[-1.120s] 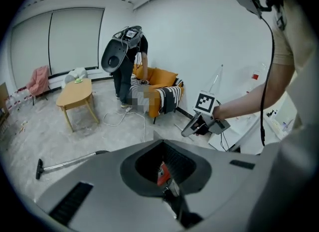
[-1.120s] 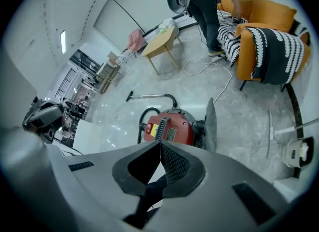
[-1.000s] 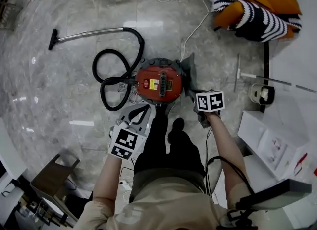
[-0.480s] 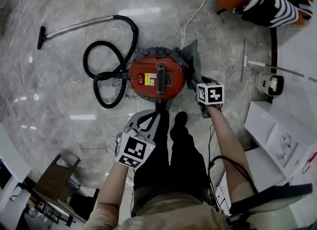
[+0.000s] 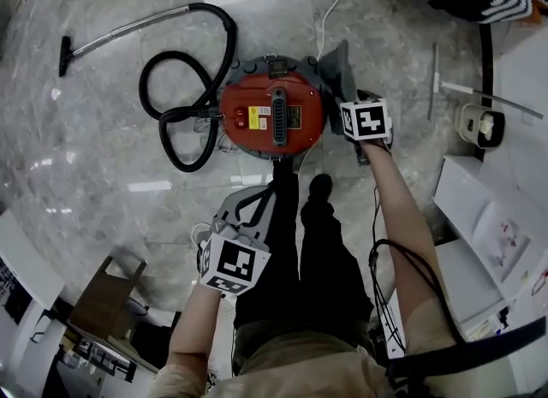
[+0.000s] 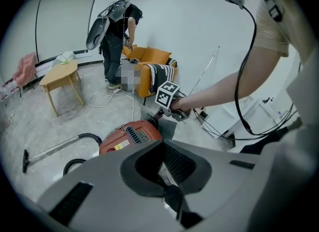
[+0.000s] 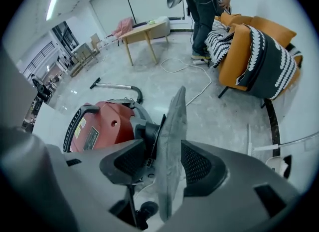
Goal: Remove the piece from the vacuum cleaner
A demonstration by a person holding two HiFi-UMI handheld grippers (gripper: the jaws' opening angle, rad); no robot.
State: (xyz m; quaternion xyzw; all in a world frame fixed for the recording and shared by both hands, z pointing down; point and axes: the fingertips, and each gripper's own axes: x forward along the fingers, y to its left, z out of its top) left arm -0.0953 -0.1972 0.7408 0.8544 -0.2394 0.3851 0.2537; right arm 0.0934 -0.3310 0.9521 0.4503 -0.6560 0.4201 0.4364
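Far out to the left of the left claw point(image 6: 160, 148), a metal wand point(image 5: 128, 26) lies on the marble floor point(image 5: 103, 174), and a black hose point(image 5: 228, 24) loops from it back toward the machine. The left claw hangs low beside the person's leg with its jaws pressed together and nothing between them. Ahead of its tips and a little to the right sits the red vacuum cleaner point(image 5: 272, 118), a round drum with a black handle across its top. The right claw point(image 7: 163, 151) reaches down just beside the cleaner's right flank, its marker cube facing up. Its jaws have just been opening and now stand spread wide. Between them, edge-on, is the grey piece point(image 7: 172, 126), a flat, dusty sheet standing upright; neither pad presses on it. Just left of that claw's left jaw, the piece meets a black round port point(image 7: 147, 133) on the cleaner's side. Beyond the right claw's tips a white cable point(image 7: 192, 69) trails across the floor, and farther right stands an orange sofa point(image 7: 244, 51) draped with a striped blanket point(image 7: 264, 66).
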